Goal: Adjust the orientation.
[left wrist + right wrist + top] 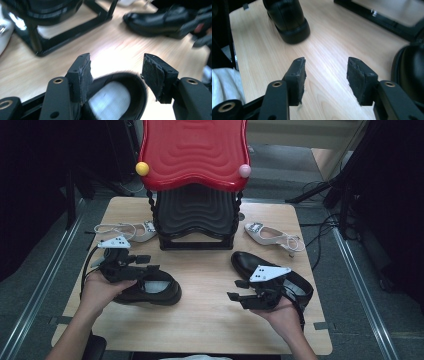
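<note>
Two-tier shoe rack at desk rear. Left black shoe near front-left edge, right black shoe opposite. Left gripper and right gripper: fingers released, nothing grasped. Risk: glossy leather slipping from shallow pinch.

We hold a black two-jaw left gripper in our left hand, the forearm coming in from the lower left, and the grey three-cornered plate on top of it faces upward. Its padded black fingers stand wide apart with nothing pressed between them. Our right hand cradles the black two-jaw right gripper from below, pointing toward the left gripper. Its fingers are likewise spread wide, gripping nothing.
</note>
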### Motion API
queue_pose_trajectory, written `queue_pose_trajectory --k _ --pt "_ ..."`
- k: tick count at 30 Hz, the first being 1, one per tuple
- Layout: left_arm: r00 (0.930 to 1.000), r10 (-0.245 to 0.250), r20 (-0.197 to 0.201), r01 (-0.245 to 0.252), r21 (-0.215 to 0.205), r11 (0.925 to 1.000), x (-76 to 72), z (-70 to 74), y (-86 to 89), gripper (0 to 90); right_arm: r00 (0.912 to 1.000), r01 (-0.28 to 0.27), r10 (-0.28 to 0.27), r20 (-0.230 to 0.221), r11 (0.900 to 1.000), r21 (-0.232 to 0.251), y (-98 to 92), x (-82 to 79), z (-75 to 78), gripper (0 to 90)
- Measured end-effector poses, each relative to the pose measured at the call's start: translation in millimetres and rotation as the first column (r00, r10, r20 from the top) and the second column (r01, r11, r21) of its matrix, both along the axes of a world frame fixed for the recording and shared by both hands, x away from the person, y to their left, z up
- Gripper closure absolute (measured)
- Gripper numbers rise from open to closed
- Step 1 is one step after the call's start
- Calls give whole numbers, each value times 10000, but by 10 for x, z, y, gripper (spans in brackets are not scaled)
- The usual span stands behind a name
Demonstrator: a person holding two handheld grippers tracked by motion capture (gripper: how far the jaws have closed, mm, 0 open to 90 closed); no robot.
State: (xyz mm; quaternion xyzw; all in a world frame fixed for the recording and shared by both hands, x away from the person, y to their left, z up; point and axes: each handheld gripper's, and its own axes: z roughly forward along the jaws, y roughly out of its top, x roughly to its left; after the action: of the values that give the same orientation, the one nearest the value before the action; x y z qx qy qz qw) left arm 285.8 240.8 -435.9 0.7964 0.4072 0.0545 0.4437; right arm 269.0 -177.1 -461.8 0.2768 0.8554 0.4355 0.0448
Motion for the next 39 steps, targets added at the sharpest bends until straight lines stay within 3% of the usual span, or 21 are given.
queue_pose_trajectory --k 2,6,9,18,30,35,39 --pt "10000 -29 8 29 66 10000 -17 -23 34 403 9998 144 -146 -155 9998 -134 -12 47 -46 521" --pt "10000 14 -85 -17 -329 9995 -1 -31 106 399 9978 386 -397 -523 9990 -220 -12 111 -85 517" --pt "10000 3 -80 -4 -124 9999 -5 -50 132 400 9972 464 -465 -586 9989 -31 -34 114 -75 529" --pt "9998 111 -159 -114 -182 9998 10 -59 180 403 9942 671 -686 -834 9975 -210 -58 130 -116 526" --pt "9991 166 -392 -155 283 9995 127 -121 206 404 9925 585 -626 -1050 9974 -418 -9 131 -150 522" --pt "9975 357 -610 -358 -6 9994 175 -44 302 400 9937 442 -404 -1046 9984 341 113 115 -21 551" --pt "9989 342 -315 -335 230 9992 140 42 344 400 9955 -13 45 -949 9994 337 388 150 139 556"
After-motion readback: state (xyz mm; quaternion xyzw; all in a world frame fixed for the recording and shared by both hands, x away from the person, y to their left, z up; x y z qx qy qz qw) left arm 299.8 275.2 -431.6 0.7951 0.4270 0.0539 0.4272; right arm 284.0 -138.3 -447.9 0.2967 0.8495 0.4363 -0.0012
